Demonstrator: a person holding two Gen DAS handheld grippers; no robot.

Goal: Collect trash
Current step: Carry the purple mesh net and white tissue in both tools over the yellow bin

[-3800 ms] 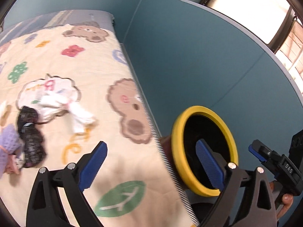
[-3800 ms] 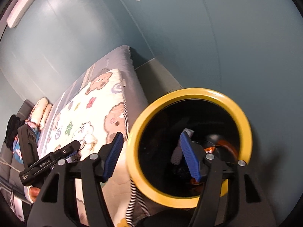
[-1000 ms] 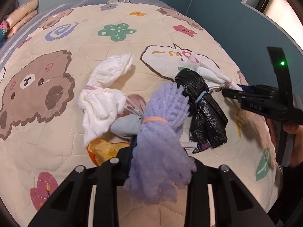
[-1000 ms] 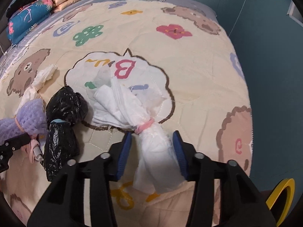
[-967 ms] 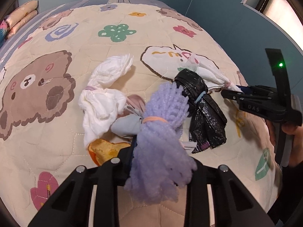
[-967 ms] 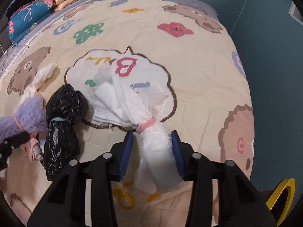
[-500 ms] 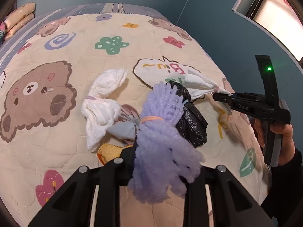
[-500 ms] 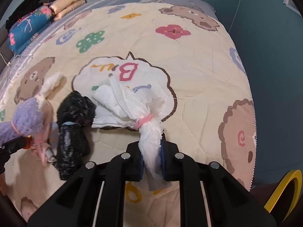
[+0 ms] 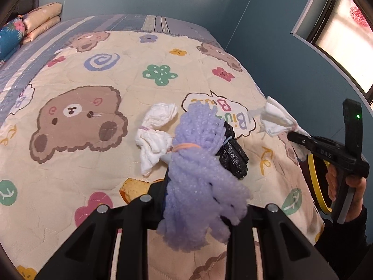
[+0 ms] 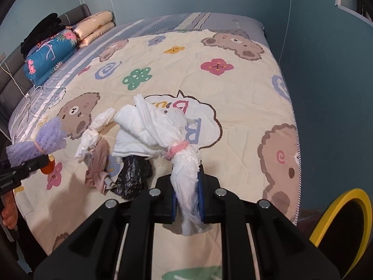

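the left gripper (image 9: 198,200) is clamped on a purple foam-net bundle (image 9: 198,163) tied round the middle with an orange rubber band (image 9: 186,147); the bundle stands up out of the jaws, held above the quilt (image 9: 93,163). the right gripper (image 10: 187,200) is pinched shut on the tail of a white tissue bundle (image 10: 160,128), cinched with a pink band (image 10: 178,148); its blue pads (image 10: 201,196) press the paper from both sides, and the puffy end fans out above the speech-bubble print near the quilt's right edge.

left lying on the quilt, toward its near right part: a second white tissue bundle (image 9: 155,130) just left of the purple one in the left wrist view, a black plastic bag (image 10: 134,175) close beside it, and a crumpled beige and grey rag (image 10: 98,168) touching the white bundle's lower end. a bit of orange-yellow scrap (image 9: 134,187) shows at the left gripper's tip, half hidden by it, so i cannot tell what it is.

a bin with a yellow rim (image 10: 338,212) sits off the quilt's right edge, down by the blue wall, near the right gripper. at the far left corner of the bed, folded blankets (image 10: 93,29) and a blue flowered pillow (image 10: 50,53) are stacked against the headboard.
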